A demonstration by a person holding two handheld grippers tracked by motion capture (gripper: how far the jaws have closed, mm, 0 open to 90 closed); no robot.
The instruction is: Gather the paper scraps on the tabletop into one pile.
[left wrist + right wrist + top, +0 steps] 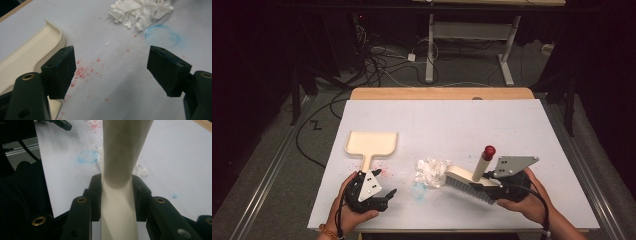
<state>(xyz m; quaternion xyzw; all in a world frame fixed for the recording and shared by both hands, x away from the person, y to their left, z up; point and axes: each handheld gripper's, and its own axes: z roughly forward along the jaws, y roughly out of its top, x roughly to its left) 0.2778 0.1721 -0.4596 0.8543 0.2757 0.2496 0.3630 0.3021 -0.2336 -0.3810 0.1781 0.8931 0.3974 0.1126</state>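
Note:
A cream dustpan (372, 142) lies flat at the left of the white table, its handle pointing toward my left gripper (386, 198). That gripper rests just below the handle's end, open with nothing between its jaws. In the left gripper view the dustpan (30, 52) lies to the left of my left gripper (112, 72). A pile of white paper scraps (431, 170) sits mid-table. My right gripper (488, 186) is shut on a cream brush (483, 162) with a red-tipped handle, whose bristles (467, 187) reach toward the scraps. In the right gripper view, the brush (122, 145) stands clamped in my right gripper (117, 187).
Red specks (82, 71) dot the table beside the dustpan handle. A faint blue ring stain (162, 36) lies just below the paper scraps (140, 12). The table's wooden far edge (442, 93) runs across the back, with cables and a desk frame on the floor beyond.

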